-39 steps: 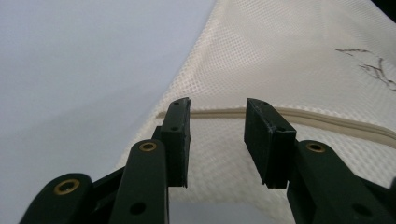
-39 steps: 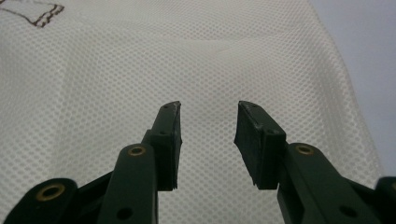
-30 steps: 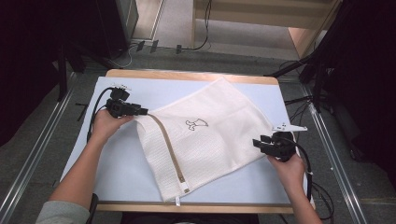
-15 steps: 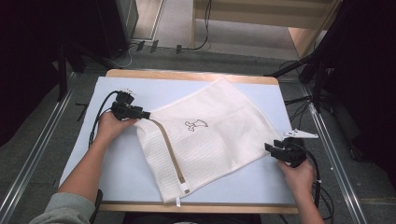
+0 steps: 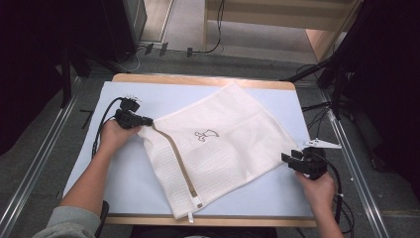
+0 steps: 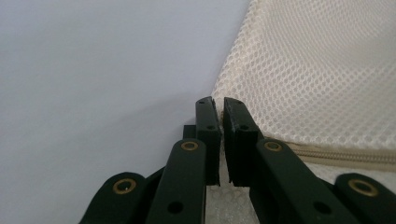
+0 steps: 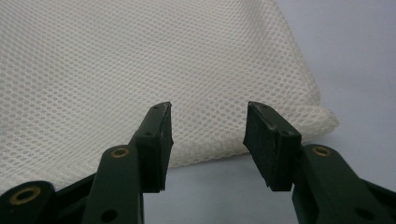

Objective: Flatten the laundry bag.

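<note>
Your white mesh laundry bag (image 5: 223, 144) lies flat and tilted across the middle of the pale blue table mat (image 5: 124, 178), with its upper corner pointing toward twelve o'clock and its lower corner hanging just over the near edge at about six o'clock. A tan zipper (image 5: 174, 161) runs down the bag's left edge, from your left tool toward the six o'clock corner, and a small dark line drawing (image 5: 205, 134) sits near the middle of the cloth. Your left gripper (image 5: 147, 120) sits at about nine o'clock of the bag, right at its left corner where the zipper begins. Its jaws have just been closing, and in the left gripper view (image 6: 217, 116) the pads stand almost together with only a thin slit left; the mesh edge lies just beside and beneath them, but whether any cloth is pinched in that slit cannot be told. Your right gripper (image 5: 288, 159) waits at about four o'clock of the bag, just off its right corner. In the right gripper view (image 7: 208, 122) its jaws stand apart, released, with the rounded bag corner beyond the gap and nothing pressed between the pads.
</note>
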Tool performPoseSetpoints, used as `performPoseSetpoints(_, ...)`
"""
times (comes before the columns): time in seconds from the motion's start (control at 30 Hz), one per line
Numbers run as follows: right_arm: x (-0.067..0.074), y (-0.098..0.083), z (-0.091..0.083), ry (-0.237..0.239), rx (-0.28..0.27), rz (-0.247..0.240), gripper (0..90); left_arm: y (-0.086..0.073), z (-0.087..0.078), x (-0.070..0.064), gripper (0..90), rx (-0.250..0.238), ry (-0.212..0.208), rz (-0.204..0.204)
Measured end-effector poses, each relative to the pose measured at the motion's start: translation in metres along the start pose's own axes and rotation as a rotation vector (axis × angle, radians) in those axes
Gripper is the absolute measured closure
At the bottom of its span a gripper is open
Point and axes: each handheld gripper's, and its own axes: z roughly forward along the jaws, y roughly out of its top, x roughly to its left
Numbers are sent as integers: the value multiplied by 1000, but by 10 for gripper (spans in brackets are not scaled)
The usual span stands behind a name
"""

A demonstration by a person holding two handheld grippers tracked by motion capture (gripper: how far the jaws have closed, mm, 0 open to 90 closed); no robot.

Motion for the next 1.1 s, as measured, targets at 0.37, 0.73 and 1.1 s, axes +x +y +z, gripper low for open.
performPoseSetpoints(0.37,14,3,16,-6,27,-14,517,-17,-18,18,868,-27,9,-87)
performPoseSetpoints(0.73,18,8,41,-39,20,2,639,-23,-20,17,863,-32,11,-85)
performPoseSetpoints(1.1,18,25,54,-41,30,-28,887,-32,-31,14,865,-50,-11,-106)
